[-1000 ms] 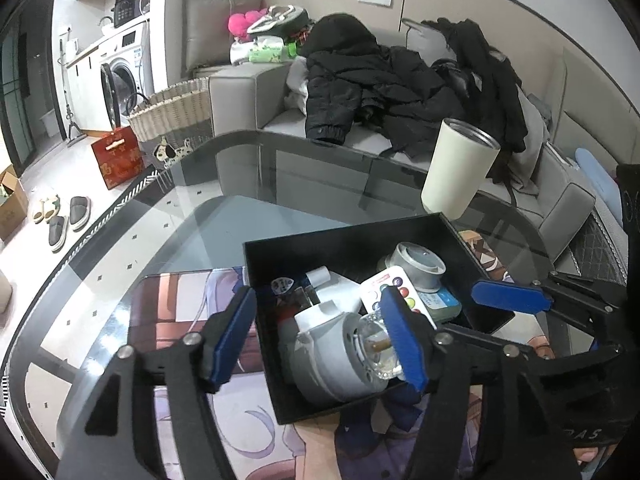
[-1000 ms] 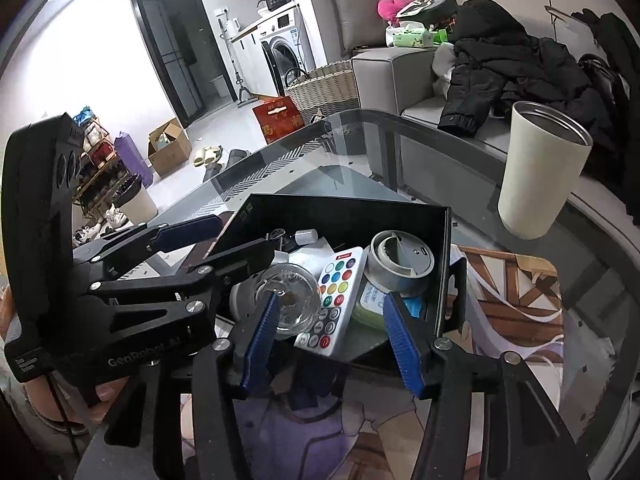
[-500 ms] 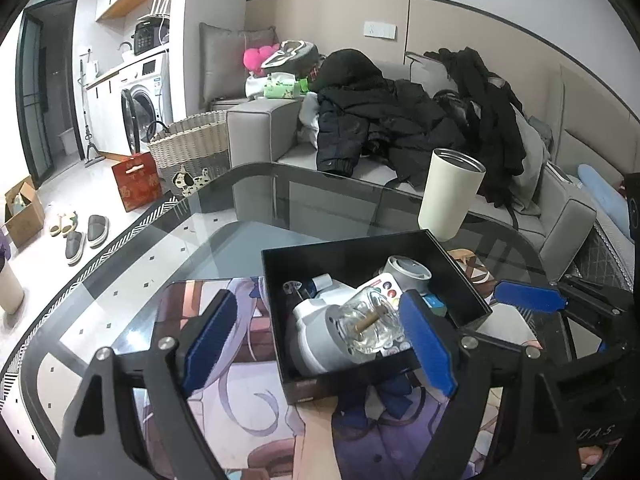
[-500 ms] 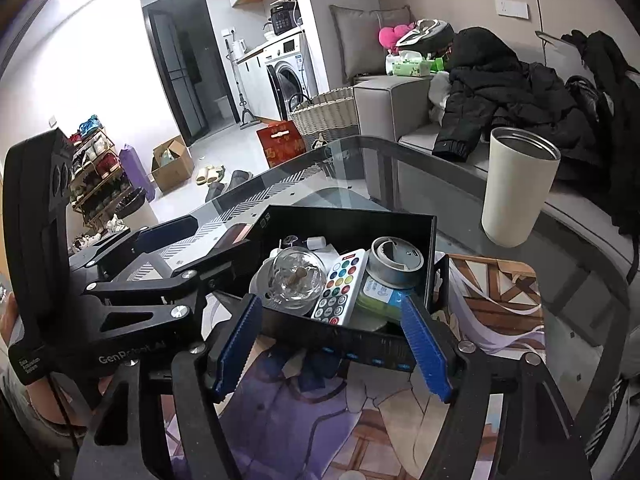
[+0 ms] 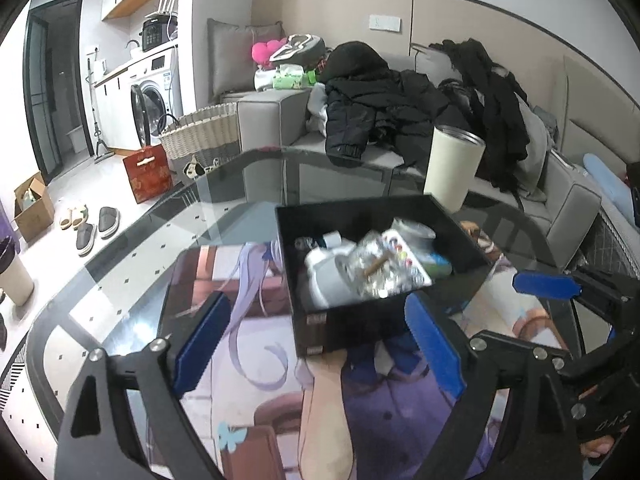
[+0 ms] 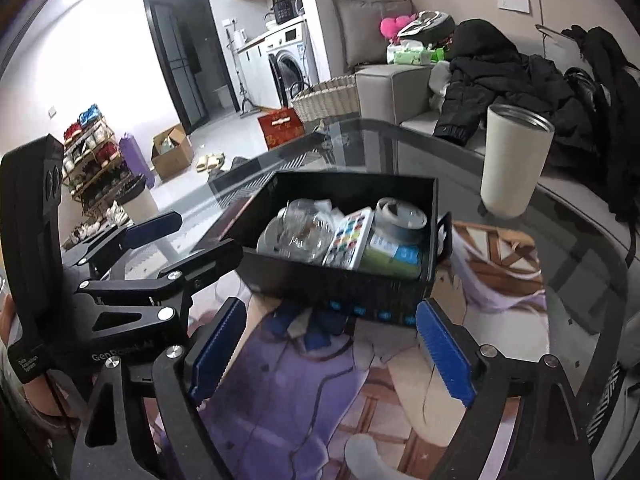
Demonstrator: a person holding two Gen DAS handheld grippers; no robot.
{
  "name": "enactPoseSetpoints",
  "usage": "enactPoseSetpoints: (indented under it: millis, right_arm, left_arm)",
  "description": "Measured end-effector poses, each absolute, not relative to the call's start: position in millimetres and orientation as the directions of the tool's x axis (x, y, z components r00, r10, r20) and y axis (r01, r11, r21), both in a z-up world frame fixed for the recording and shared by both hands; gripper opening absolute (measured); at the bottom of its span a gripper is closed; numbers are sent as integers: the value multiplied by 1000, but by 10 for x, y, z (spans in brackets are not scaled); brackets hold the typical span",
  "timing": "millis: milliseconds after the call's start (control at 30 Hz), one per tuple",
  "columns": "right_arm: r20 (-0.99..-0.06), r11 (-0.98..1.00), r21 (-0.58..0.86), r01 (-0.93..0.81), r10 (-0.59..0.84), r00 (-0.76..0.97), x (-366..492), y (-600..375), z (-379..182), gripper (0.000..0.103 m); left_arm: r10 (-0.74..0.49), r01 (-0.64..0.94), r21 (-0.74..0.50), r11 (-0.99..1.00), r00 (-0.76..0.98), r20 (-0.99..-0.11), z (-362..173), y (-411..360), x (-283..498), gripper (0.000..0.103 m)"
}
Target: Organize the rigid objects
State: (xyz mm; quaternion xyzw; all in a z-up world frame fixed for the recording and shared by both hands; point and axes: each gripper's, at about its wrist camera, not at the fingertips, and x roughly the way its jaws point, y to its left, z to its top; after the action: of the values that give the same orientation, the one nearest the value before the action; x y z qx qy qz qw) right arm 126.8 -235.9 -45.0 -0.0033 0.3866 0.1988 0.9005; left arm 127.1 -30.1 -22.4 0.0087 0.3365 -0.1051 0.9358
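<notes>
A black open box stands on a printed mat on the glass table; it also shows in the right wrist view. In it lie a clear glass ashtray, a white remote with coloured buttons, a grey round tin and a white device. My left gripper is open and empty, back from the box's near wall. My right gripper is open and empty, also short of the box. Each gripper shows at the edge of the other's view.
A cream tumbler stands on the glass table beyond the box. The printed mat covers the near table. A grey sofa with black jackets lies behind. A wicker basket is on the floor at left.
Both grippers have pulled back and up from the box, and their jaws have spread wider. The ashtray, between the left fingers a second ago, now lies in the box.
</notes>
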Motion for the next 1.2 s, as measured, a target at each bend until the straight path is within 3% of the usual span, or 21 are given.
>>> enactPoseSetpoints:
  millis: [233,567,933,1200]
  right_arm:
    - [-682,929,132,-345,338,649,1126,-2420,-524,94]
    - [-591,949,76,-304,289,753,885,-2438,-572,96]
    - [-437,956,17,-293,271,858,632,-2398,-416,101]
    - [-311,967,-16,-254,236,921,393,-2360,-343,102]
  left_arm:
    - [-185,214,-34,976,736,-651,-318,-256,1173,92]
    - [-109,104,-44,994,798,-593,-385,-194,1005,93]
    - [-64,75,19,997,938,-340,-152,-278,571,101]
    - [-48,57,26,998,963,-265,-88,-229,401,103]
